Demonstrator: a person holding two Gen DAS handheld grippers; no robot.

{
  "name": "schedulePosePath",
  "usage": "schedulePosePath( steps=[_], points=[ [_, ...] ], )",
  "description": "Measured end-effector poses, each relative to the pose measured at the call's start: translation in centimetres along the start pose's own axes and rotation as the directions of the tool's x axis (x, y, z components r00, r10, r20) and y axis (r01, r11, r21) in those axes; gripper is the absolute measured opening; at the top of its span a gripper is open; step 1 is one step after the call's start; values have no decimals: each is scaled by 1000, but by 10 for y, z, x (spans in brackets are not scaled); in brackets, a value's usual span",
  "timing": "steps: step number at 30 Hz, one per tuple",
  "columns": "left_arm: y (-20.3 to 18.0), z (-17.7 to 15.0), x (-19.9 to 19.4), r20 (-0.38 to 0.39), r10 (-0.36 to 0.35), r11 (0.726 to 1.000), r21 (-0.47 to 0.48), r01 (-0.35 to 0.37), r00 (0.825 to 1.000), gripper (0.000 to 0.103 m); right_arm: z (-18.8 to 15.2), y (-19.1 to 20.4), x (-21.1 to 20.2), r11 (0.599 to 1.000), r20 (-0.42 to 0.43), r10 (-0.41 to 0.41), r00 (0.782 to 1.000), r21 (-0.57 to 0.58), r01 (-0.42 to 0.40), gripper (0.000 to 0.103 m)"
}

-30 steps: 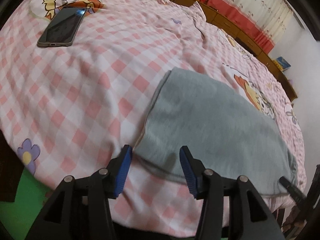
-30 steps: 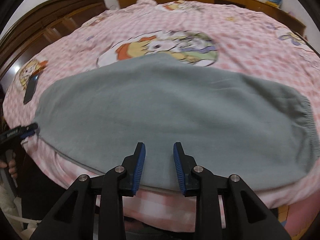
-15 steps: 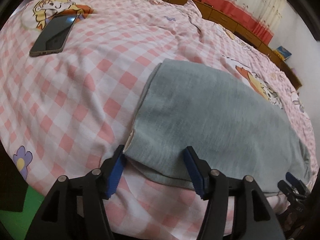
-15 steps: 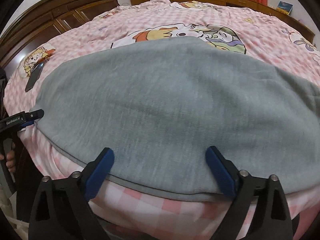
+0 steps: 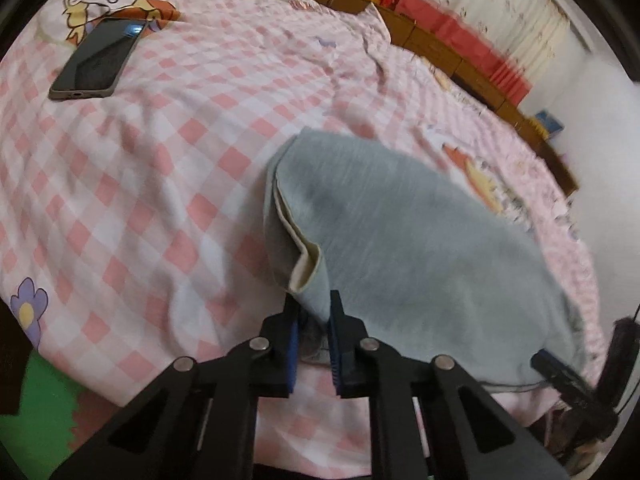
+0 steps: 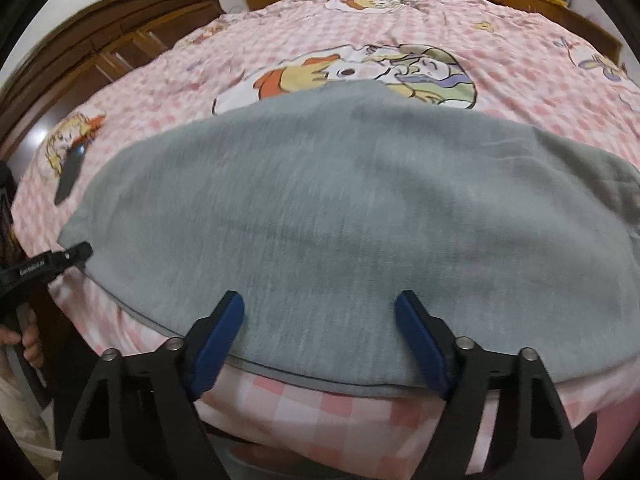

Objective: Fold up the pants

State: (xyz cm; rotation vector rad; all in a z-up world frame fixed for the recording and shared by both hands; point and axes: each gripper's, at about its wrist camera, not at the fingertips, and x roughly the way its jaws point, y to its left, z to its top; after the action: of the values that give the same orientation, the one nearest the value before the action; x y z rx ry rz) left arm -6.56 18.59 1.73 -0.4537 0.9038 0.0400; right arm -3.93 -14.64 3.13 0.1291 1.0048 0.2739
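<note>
Left gripper (image 5: 314, 322): my fingers are closed on the near corner of the pants (image 5: 420, 264), lifting the hem so its cream lining shows.
Right gripper (image 6: 320, 320): my fingers are spread wide, low over the pants' near edge, holding nothing.
Pants: grey, flat across the pink checked bedspread (image 5: 160, 168).
Phone (image 5: 96, 60): on the bedspread, well apart from the pants.

Pink-checked bed (image 5: 192, 184) carries grey pants (image 5: 420, 248), phone (image 5: 96, 60).
</note>
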Motion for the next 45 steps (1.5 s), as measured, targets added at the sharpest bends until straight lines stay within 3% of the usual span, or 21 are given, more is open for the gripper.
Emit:
schedulePosePath(
  steps=[7, 14, 19, 24, 32, 36, 40, 45],
  points=[
    [-14, 15, -38, 78, -66, 997, 30, 64, 995, 11, 4, -3, -30, 1000, 86, 2, 996, 13, -3, 77],
    [-59, 30, -68, 134, -148, 980, 150, 128, 980, 11, 6, 0, -54, 1000, 153, 7, 988, -9, -5, 77],
    [-103, 37, -84, 146, -209, 953, 254, 167, 967, 11, 6, -5, -67, 1000, 184, 12, 983, -13, -9, 77],
    [-155, 37, -90, 132, -265, 906, 372, 200, 955, 11, 5, -13, -79, 1000, 218, 21, 976, -8, -19, 77],
    [-236, 21, -81, 42, -357, 823, 486, 294, 933, 11, -1, -38, -95, 1000, 246, 4, 969, 29, -12, 77],
    [-270, 6, -49, -42, -363, 806, 488, 336, 931, 11, -7, -54, -105, 999, 264, -9, 965, 53, -5, 77],
    [-292, -13, -8, -128, -333, 804, 478, 352, 934, 11, -11, -72, -106, 995, 259, -23, 966, 97, -2, 77],
    [-311, -41, 31, -223, -304, 788, 488, 376, 926, 11, -16, -89, -100, 990, 237, -29, 971, 141, -5, 77]
  ],
)
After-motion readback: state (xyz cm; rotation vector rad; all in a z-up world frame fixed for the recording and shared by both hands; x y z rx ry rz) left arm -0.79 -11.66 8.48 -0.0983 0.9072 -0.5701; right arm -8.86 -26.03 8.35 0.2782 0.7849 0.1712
